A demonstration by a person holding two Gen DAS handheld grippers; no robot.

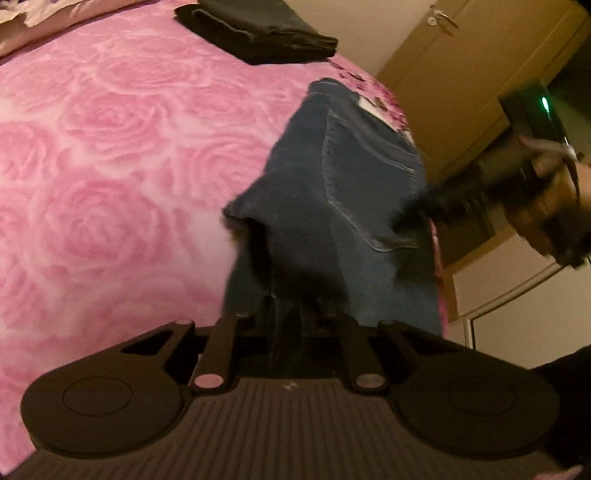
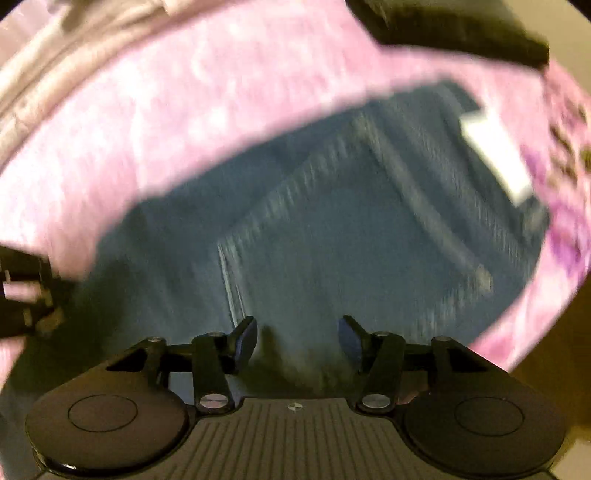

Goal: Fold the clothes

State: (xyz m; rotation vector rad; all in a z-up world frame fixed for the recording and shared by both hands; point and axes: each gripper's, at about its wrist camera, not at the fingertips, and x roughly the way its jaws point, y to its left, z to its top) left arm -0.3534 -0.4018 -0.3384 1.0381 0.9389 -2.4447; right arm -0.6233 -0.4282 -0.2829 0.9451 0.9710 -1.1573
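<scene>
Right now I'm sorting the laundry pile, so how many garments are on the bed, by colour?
Blue: 1, the jeans
Black: 1, a folded garment
Total: 2, both on the pink bedspread

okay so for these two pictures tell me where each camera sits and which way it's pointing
Left wrist: sits on the left claw, looking along it over the jeans on the pink bedspread toward a folded dark garment; a hand with the other device shows at right.
Right wrist: sits on the open right claw, looking down at the blurred jeans.
Shared: jeans, bedspread, dark garment.
</scene>
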